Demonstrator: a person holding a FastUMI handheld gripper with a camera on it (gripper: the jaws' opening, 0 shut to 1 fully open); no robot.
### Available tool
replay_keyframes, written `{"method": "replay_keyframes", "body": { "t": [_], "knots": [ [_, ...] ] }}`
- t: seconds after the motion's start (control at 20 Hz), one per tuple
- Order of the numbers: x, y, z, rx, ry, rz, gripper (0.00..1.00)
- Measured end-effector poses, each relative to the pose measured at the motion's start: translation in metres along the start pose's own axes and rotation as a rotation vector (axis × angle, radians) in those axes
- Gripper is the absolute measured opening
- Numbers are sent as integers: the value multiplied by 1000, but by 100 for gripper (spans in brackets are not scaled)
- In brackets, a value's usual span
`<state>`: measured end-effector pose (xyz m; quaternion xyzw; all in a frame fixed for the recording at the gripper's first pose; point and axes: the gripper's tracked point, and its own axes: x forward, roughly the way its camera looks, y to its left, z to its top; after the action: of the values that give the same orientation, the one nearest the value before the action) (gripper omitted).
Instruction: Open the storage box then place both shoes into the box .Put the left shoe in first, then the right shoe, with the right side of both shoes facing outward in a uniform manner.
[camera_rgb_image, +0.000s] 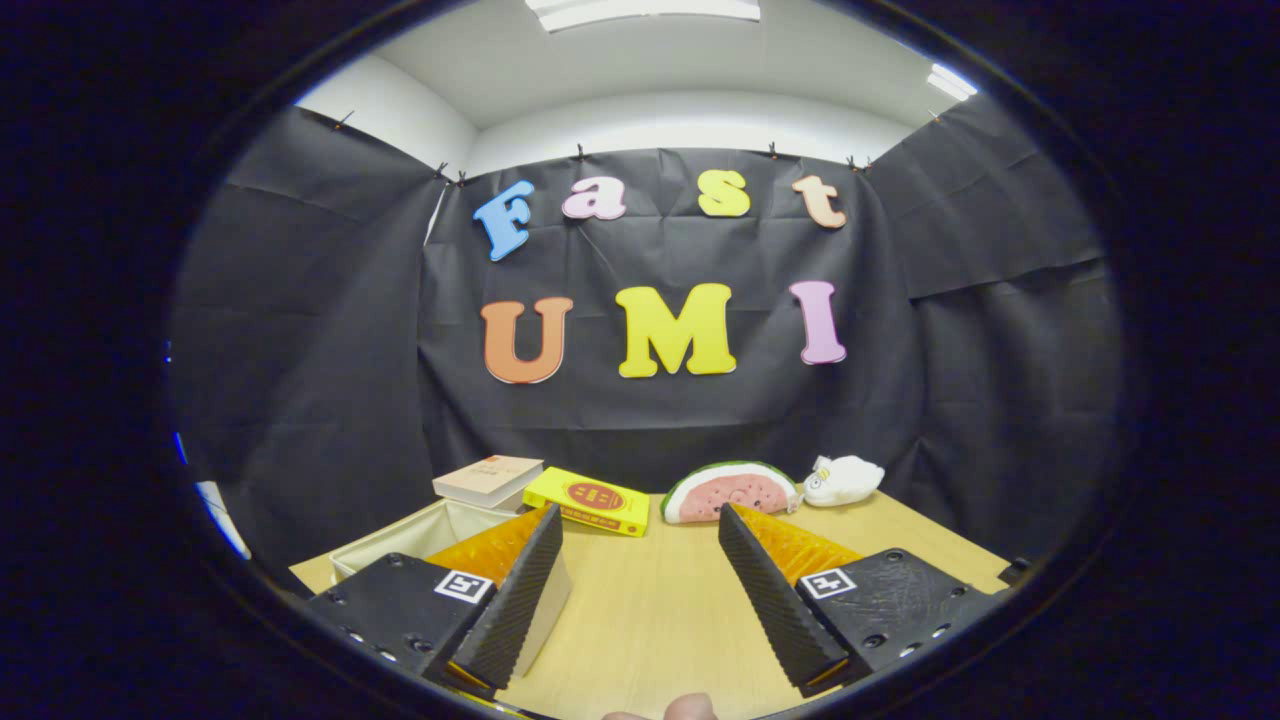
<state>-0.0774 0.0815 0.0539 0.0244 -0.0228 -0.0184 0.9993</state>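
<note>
the gripper (640, 525) shows at the bottom of the frame, level and facing straight ahead, its 2 fingers spread wide with nothing held between them. the left finger (520, 595) slants up from the lower left, the right finger (775, 595) from the lower right, ribbed inner faces turned toward each other. a fingertip (690, 708) of the person's hand peeks in at the bottom centre.

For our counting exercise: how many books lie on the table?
2. A pale book rests on the storage box rim; a yellow book lies beside it, beyond the open tool. Others may be hidden.
</note>
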Motion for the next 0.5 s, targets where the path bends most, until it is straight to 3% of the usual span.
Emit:
{"method": "replay_keyframes", "body": {
  "t": [0.5],
  "knots": [
    [-3, -8, -35, 19, 2, -23, 96]
  ]
}}
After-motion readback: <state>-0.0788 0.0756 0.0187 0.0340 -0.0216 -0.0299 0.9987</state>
